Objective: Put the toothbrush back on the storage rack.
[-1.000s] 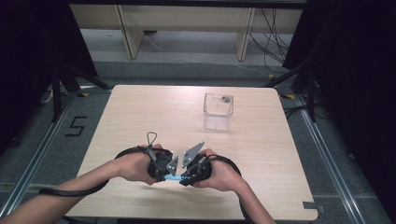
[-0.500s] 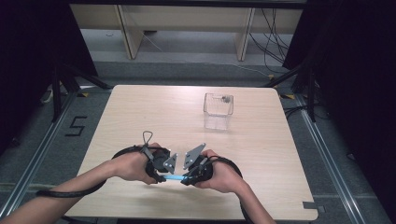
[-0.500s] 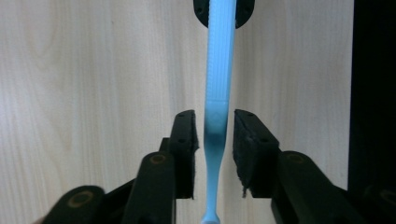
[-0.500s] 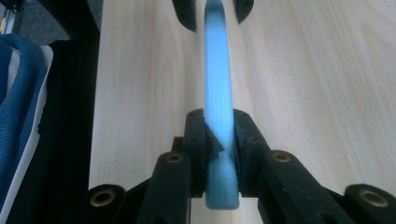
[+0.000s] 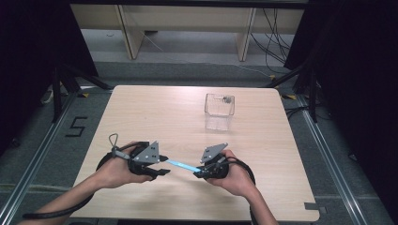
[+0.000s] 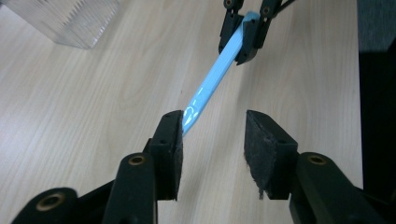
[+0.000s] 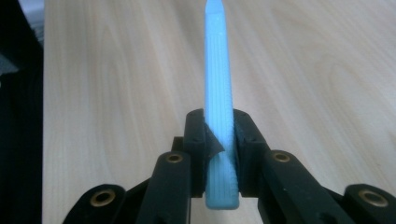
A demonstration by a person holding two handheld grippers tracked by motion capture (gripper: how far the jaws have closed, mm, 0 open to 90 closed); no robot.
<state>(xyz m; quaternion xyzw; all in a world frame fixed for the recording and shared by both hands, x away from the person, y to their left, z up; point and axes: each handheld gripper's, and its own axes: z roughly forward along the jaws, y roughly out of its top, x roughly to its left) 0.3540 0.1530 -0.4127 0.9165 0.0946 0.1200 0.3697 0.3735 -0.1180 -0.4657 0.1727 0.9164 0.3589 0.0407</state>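
Now right gripper (image 5: 199,172) jaws pinching blue stick (image 5: 182,165), left gripper (image 5: 165,172) jaws just opening, spread, near table (image 5: 155,112) edge.

Both forearms are brought in from the near edge of the table, and the two grippers are pointed toward each other, well apart. The left gripper (image 5: 162,172) is held low in the left hand (image 5: 117,169), its grey plate turned upward. Its jaws have just been opening and are now parted; in the left gripper view (image 6: 212,140) the blue stick's (image 6: 219,74) tip is seen just beside the left-hand pad. The right gripper (image 5: 198,174) is carried in the right hand (image 5: 232,176), and its jaws are clamped on the stick's other end (image 7: 219,140).
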